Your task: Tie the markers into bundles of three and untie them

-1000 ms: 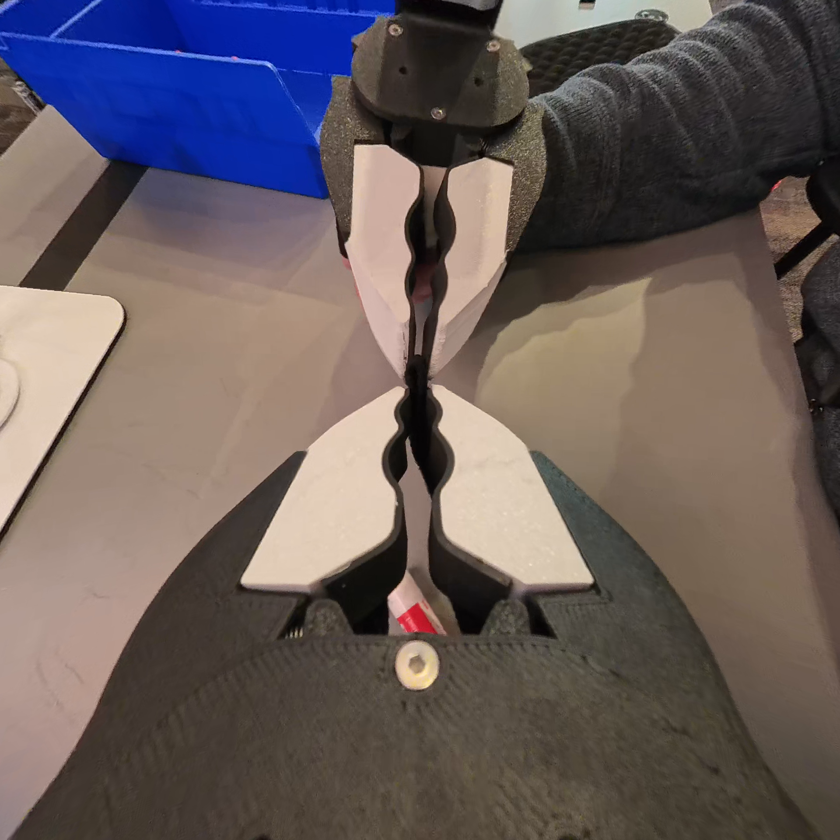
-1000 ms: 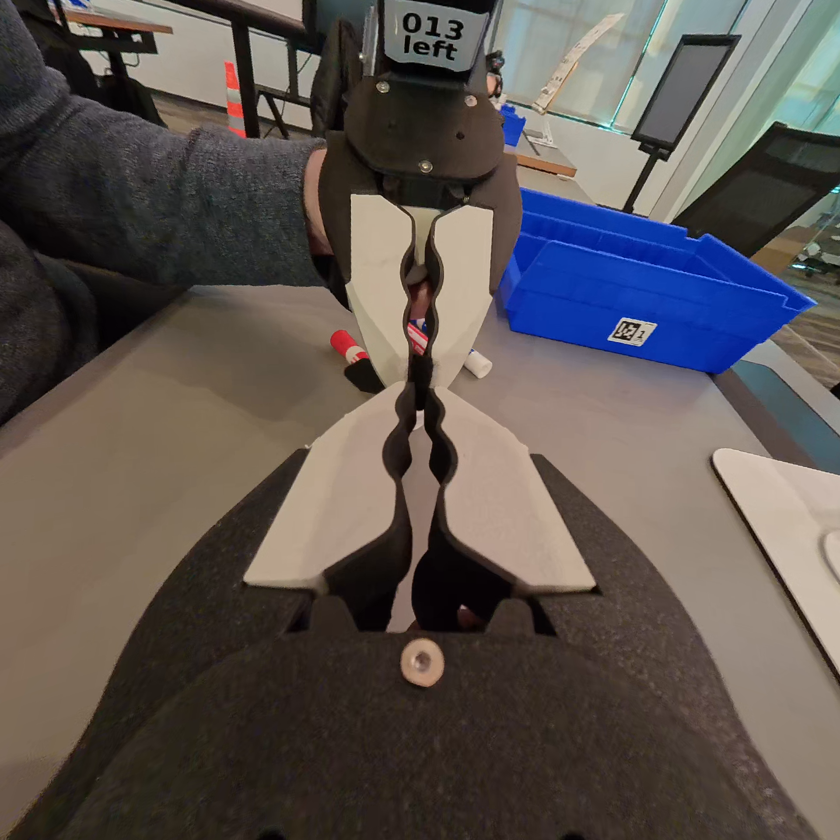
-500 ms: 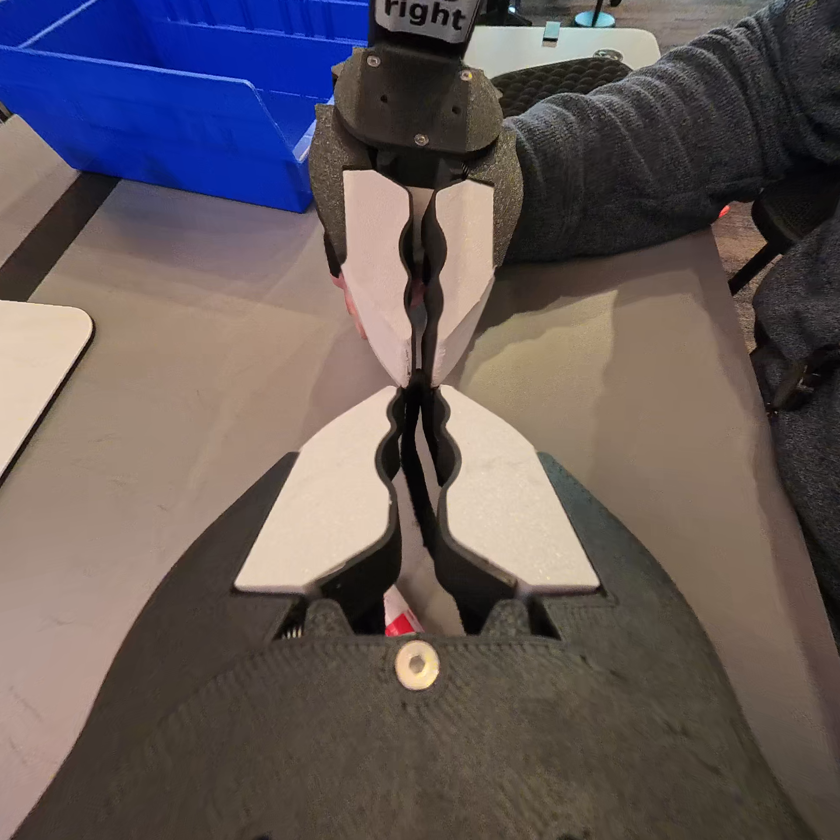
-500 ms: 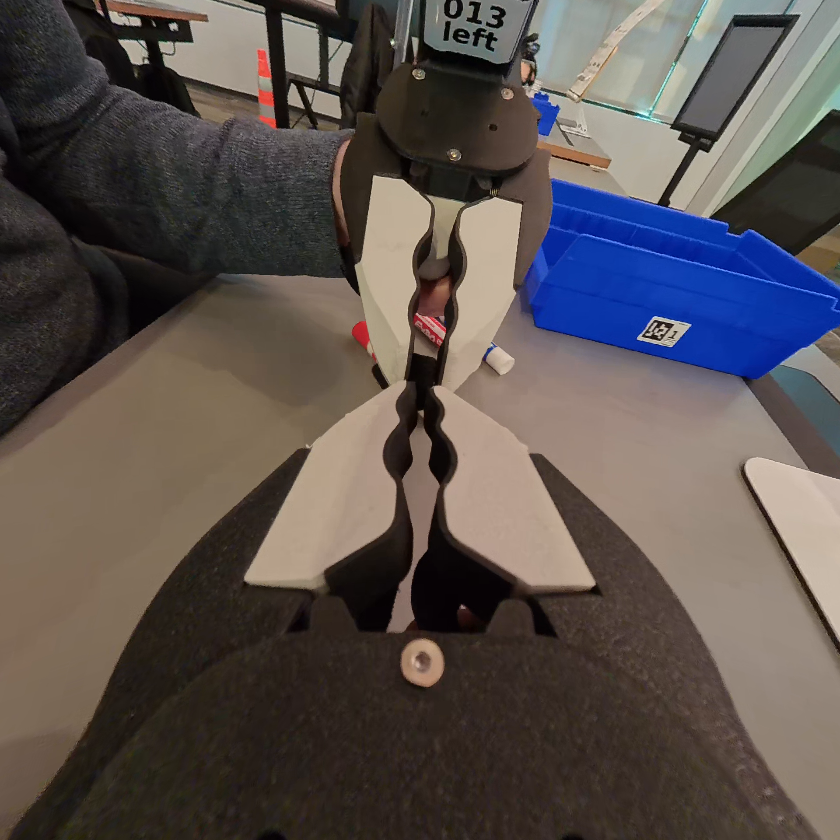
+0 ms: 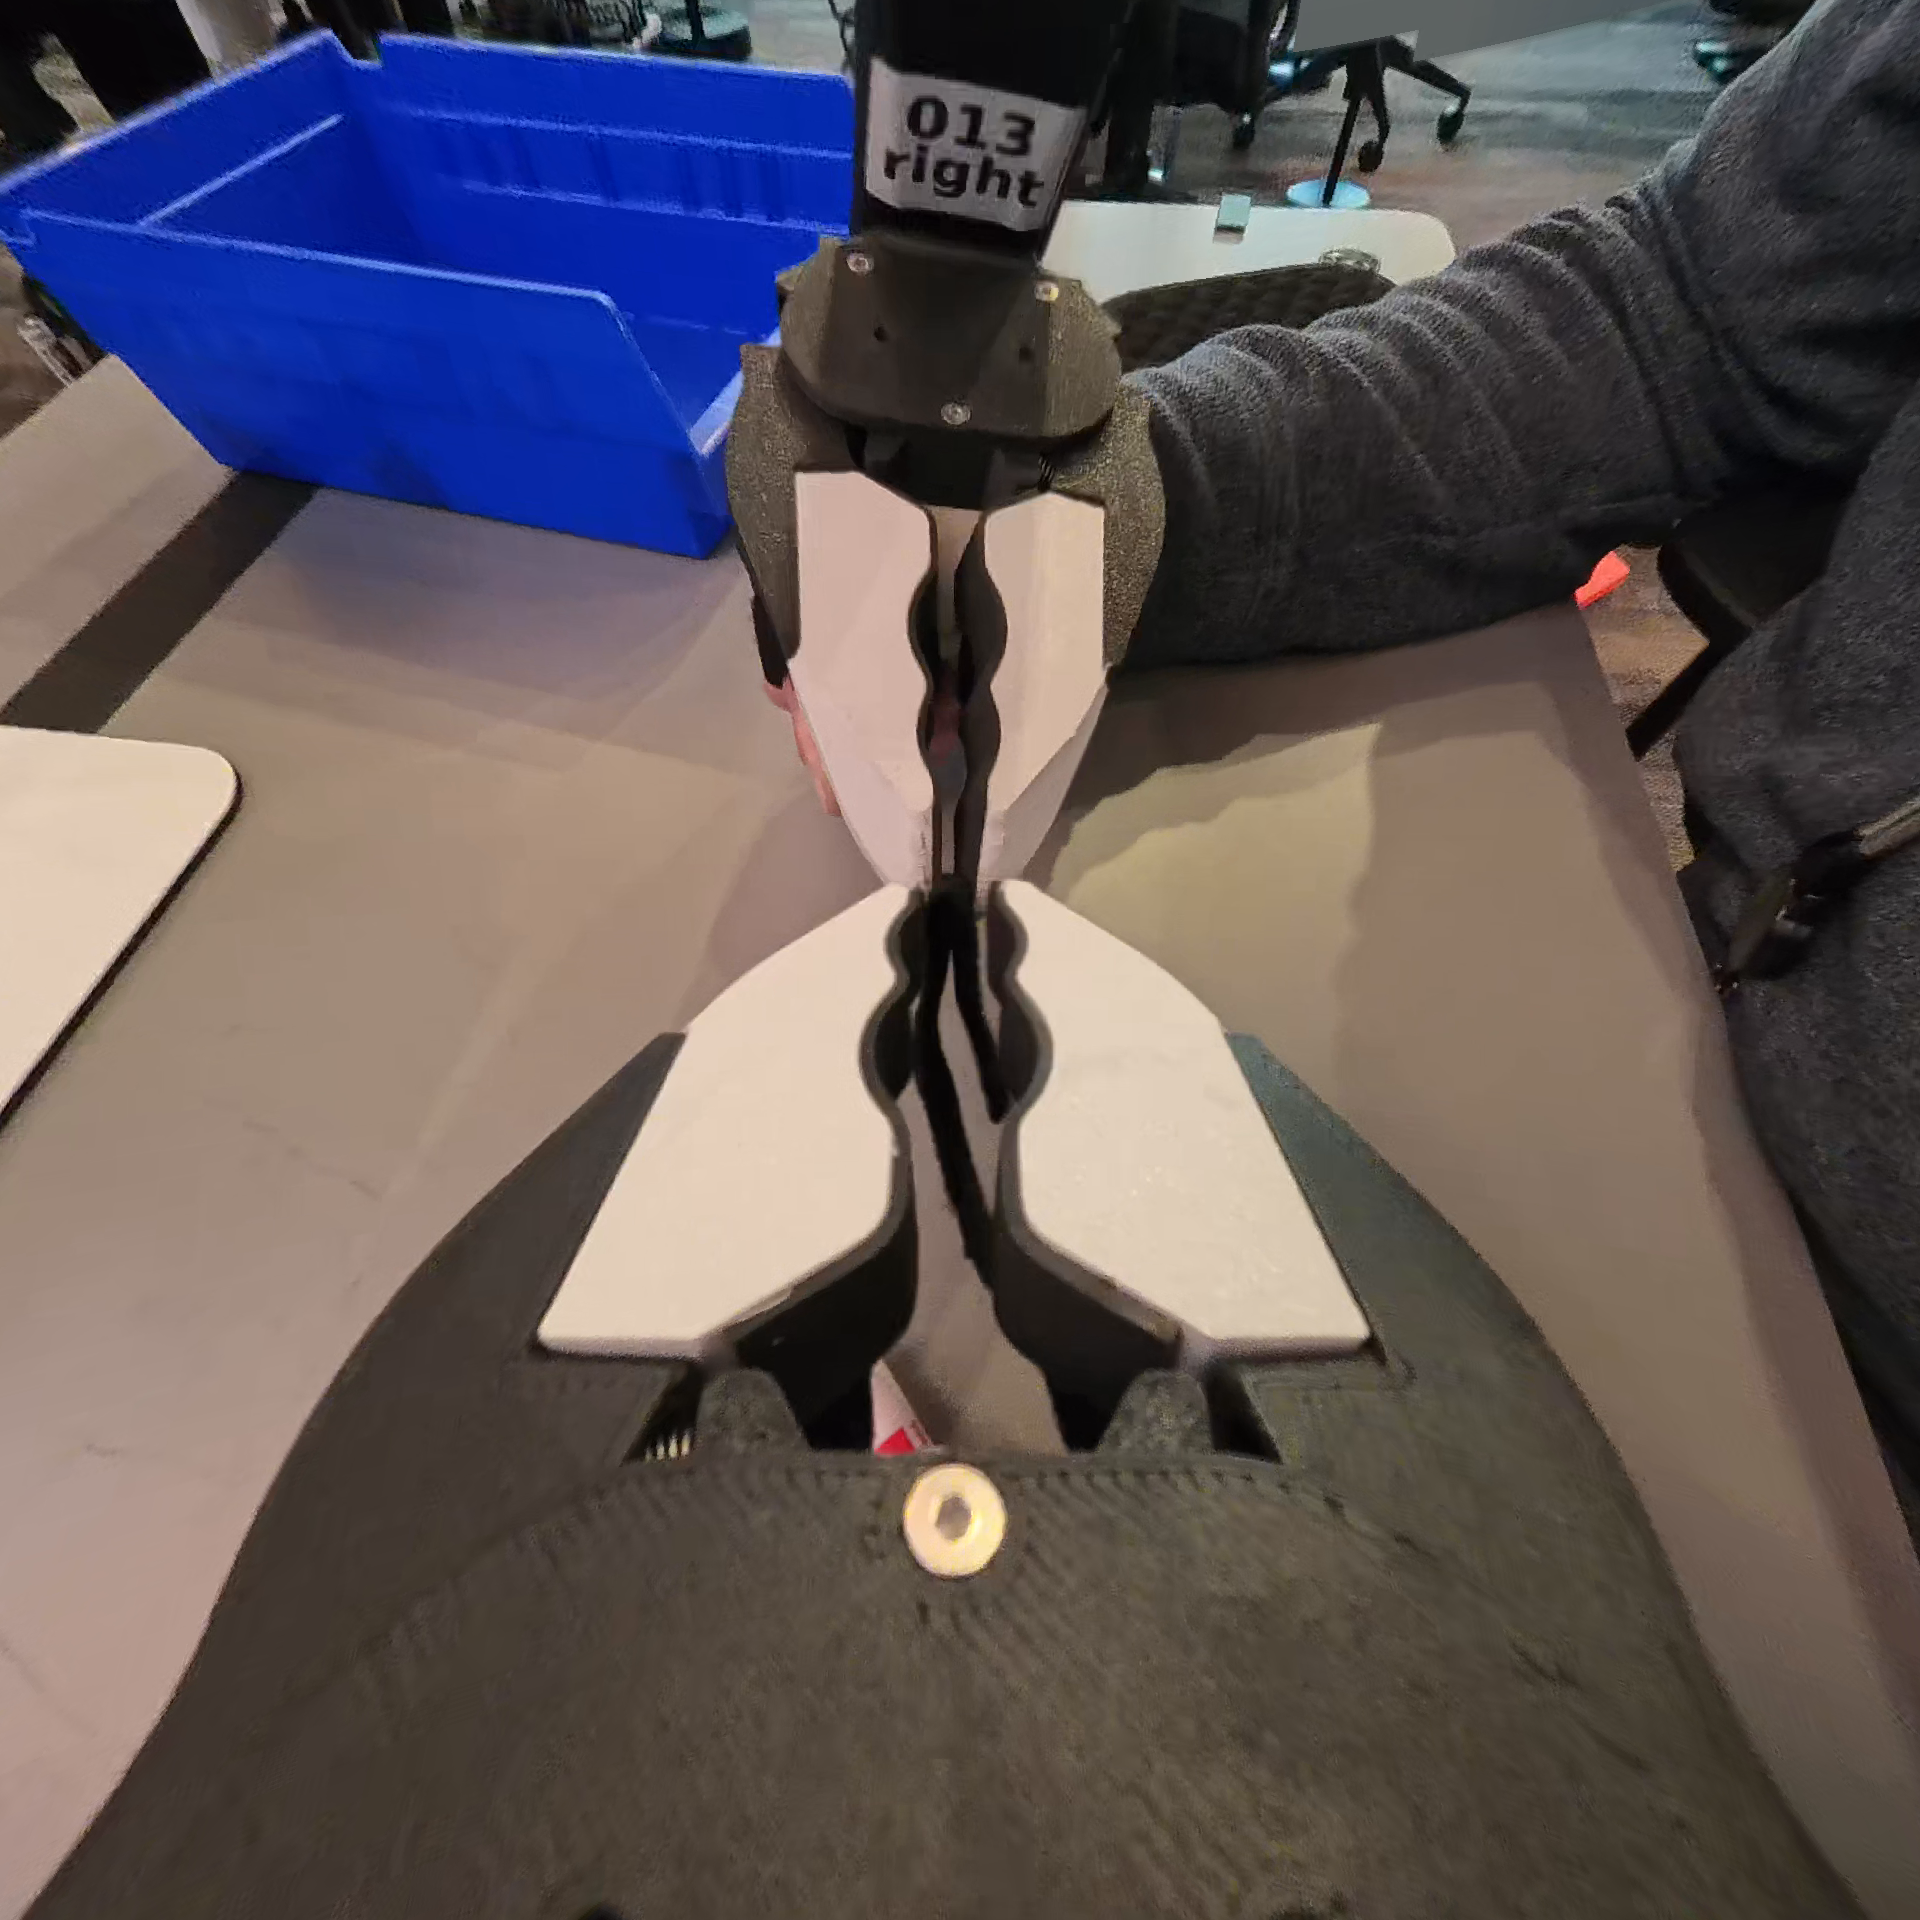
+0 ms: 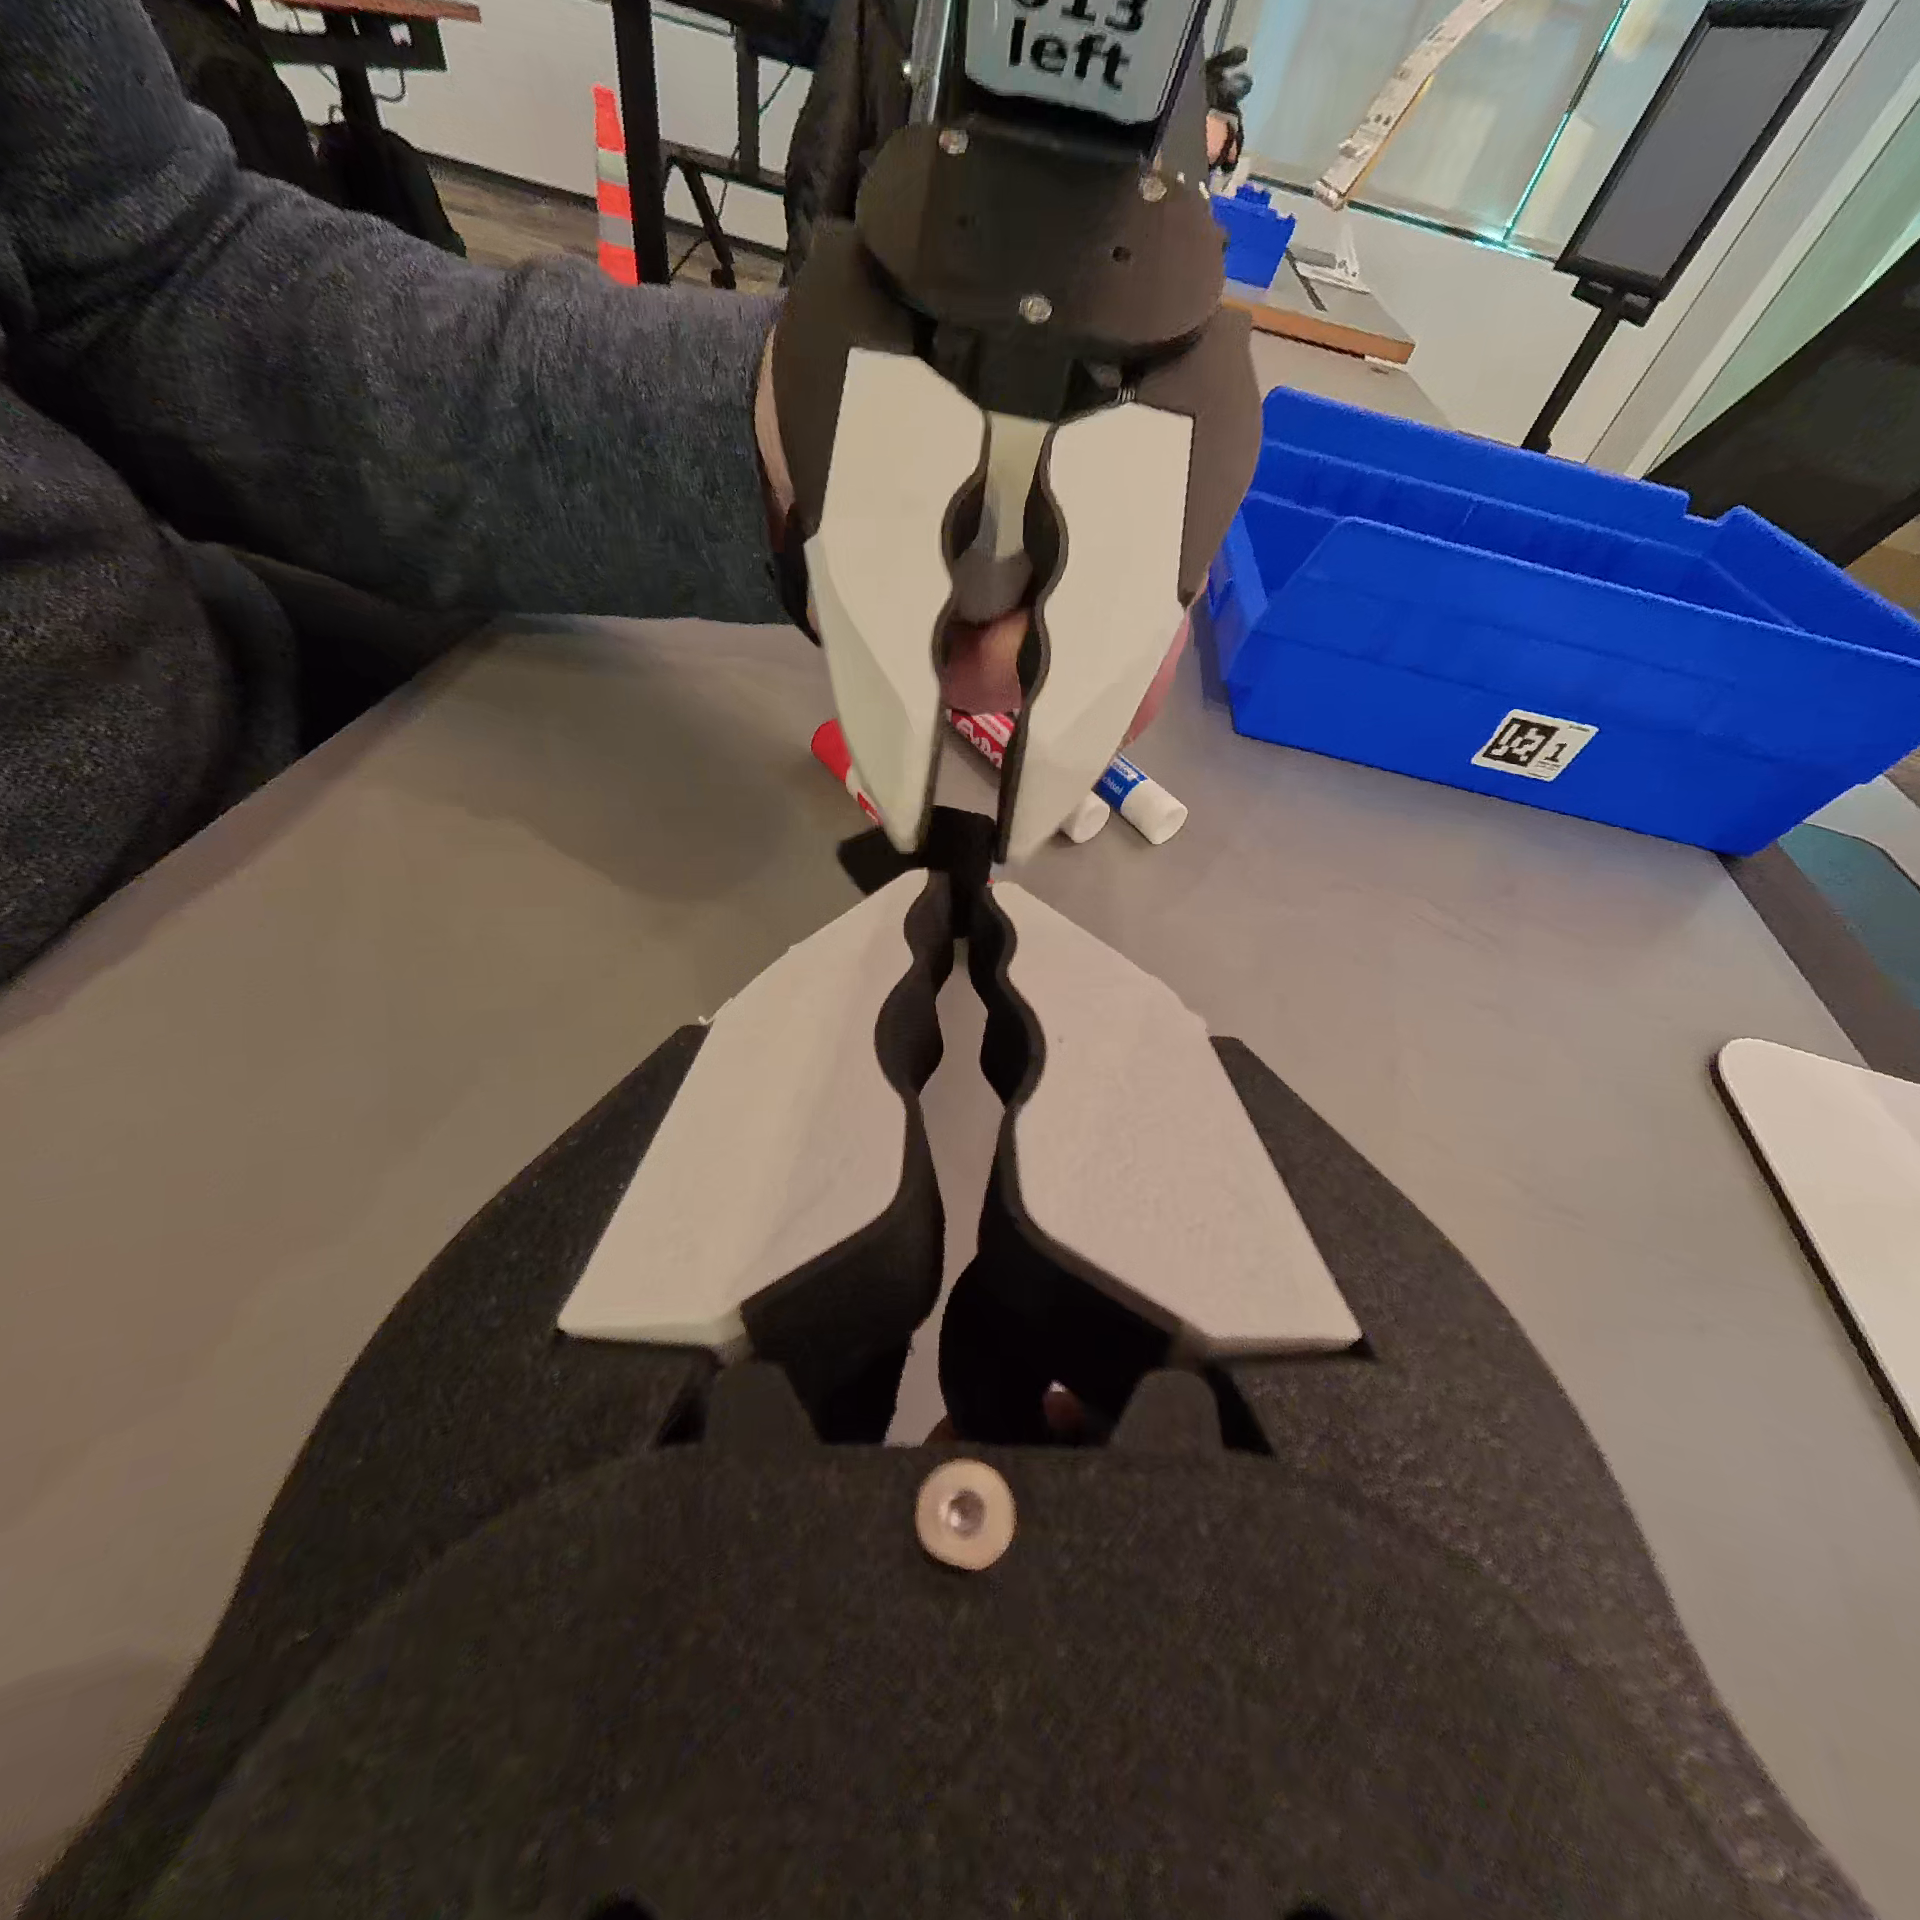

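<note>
Markers (image 6: 1127, 795) lie beneath left gripper (image 6: 961, 847).

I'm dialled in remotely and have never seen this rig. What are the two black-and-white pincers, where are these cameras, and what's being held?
They are handheld two-finger grippers, one in each of a person's hands, each with a camera looking along its fingers. In the left wrist view, the left gripper is below and the right gripper faces it; the right wrist view mirrors this. Both are pinched on a black strap, tip to tip. Markers lie on the grey table behind, beside a blue bin and a white board.
</note>
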Tool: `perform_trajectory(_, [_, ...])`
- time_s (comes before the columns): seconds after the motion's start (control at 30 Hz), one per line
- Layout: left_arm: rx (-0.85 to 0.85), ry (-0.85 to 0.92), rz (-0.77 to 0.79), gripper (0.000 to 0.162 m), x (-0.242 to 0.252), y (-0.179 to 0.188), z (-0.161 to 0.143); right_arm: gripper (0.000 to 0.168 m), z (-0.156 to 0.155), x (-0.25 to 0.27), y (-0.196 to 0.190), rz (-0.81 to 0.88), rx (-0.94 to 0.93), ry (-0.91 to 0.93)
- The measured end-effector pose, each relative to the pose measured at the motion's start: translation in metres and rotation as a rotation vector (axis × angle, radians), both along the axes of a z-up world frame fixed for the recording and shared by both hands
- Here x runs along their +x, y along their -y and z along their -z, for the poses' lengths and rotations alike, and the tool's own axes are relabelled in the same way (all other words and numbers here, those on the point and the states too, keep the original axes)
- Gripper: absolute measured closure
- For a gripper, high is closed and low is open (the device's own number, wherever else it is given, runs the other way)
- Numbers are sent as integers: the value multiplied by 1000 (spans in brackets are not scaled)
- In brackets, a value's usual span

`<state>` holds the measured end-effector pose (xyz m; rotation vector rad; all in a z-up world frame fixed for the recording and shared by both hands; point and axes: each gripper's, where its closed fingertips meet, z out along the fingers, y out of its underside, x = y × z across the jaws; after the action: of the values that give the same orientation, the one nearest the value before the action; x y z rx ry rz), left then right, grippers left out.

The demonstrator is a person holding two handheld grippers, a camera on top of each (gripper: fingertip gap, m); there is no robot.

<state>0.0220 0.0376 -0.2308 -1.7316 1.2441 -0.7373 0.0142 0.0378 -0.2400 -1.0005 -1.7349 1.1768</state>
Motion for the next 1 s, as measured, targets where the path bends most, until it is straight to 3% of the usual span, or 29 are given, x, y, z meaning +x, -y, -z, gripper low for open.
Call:
perform_trajectory(0.2, [20,4,-8,161,0,-1,0,166,0,0,1,-4,8,8])
perform_trajectory(0.53, [-39,17,-21,160,-3,-2,2,165,1,-3,0,13,-12,11])
perform_trajectory(0.57, [-5,19,-24,158,-3,-2,-1,165,-1,-2,1,2,-32,7])
perform_trajectory(0.63, [-14,9,-9,140,-2,3,-2,165,-3,1,-2,-1,-56,-8])
perform_trajectory(0.73, [-19,-21,-8,137,-11,6,0,165,-11,2,-3,-7,-77,-53])
perform_trajectory(0.9, [-47,-53,-23,141,-24,8,11,165,-18,5,-4,-12,-104,-90])
perform_trajectory(1.0, [-45,-48,-24,154,-25,7,15,165,-22,6,-5,-15,-117,-108])
